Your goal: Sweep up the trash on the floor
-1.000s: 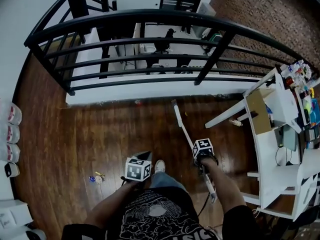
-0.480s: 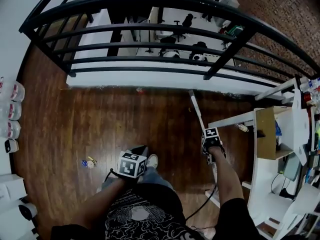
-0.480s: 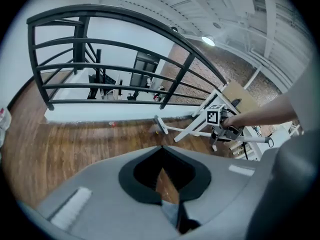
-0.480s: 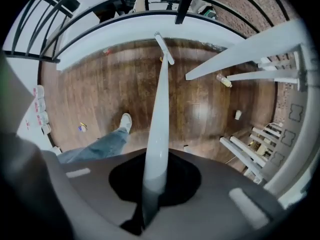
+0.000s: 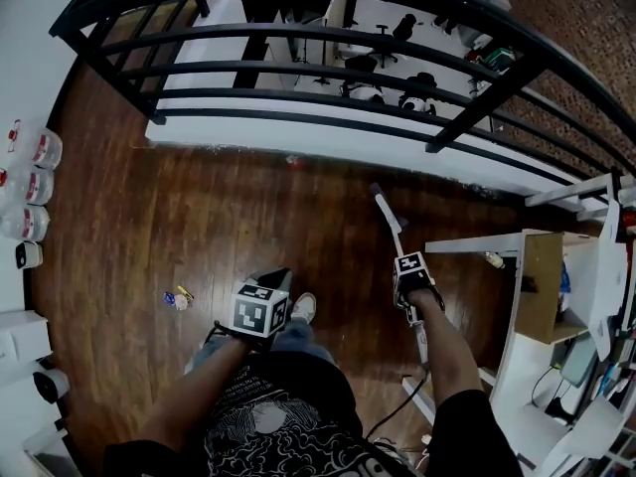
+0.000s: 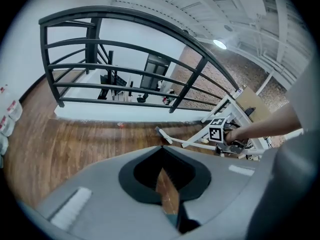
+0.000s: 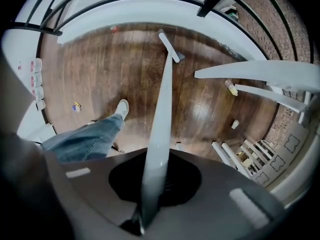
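My right gripper (image 5: 403,263) (image 7: 152,184) is shut on the pale handle of a broom (image 5: 396,235) (image 7: 159,119). The broom's head (image 5: 379,196) (image 7: 169,46) rests on the wooden floor near the white ledge. A small blue and yellow clump of trash (image 5: 176,298) (image 7: 76,106) lies on the floor to the left of my left gripper (image 5: 272,279) (image 6: 167,194). A red scrap (image 5: 291,162) (image 7: 114,29) lies by the ledge. The left jaws stand almost together with only a sliver of floor showing between them, and nothing is held.
A black railing (image 5: 328,78) and a white ledge (image 5: 328,147) bound the far side. A white table (image 5: 477,244) and shelves (image 5: 556,296) crowd the right, with a small bottle (image 5: 494,259) under the table. Jugs (image 5: 30,182) line the left wall. The person's shoe (image 5: 303,308) is between the grippers.
The view has shifted: the table and shelves slid toward the right edge and the trash clump sits higher in frame. The broom head moved right. Both grippers keep the same hold.
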Demonstrator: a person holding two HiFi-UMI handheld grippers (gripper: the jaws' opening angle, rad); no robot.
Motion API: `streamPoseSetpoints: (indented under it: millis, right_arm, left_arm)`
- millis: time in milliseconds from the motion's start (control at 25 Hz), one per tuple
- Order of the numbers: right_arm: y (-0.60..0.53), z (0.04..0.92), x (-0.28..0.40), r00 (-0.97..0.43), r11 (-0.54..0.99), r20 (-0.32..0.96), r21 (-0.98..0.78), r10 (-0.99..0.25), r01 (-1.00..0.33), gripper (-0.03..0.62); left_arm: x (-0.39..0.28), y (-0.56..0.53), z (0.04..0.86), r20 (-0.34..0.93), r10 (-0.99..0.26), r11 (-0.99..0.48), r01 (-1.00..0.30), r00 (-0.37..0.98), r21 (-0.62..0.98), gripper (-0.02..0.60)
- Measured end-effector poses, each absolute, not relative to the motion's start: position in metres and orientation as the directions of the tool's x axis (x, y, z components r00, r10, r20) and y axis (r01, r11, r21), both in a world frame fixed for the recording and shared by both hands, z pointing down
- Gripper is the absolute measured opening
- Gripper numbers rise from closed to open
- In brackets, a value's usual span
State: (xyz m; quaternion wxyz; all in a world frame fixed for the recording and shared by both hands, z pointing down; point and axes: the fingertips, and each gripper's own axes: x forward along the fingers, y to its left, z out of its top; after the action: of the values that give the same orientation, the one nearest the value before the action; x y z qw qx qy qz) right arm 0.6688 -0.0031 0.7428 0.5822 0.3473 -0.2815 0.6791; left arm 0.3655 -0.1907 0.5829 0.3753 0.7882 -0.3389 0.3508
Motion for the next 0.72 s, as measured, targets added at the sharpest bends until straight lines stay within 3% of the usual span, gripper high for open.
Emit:
streamPoseSetpoints:
  millis: [240,720]
  right_arm:
    - [0.002,0.746,0.622,-0.13,-0.157,0.787,-0.042,0.603,-0.987,0.023]
    - [0.017,0.74,0.545,-0.096,-0.085,0.782,-0.056,0.615,-0.995,0.017]
  left_arm:
    - [0.343,-0.187,0.579,0.798,-0.308,-0.439,-0.821,0.519,0.364,0.005]
    - [0.275,-0.169,0.576,0.772,-0.364,-0.362,-0.843,0.521,0.398,0.005]
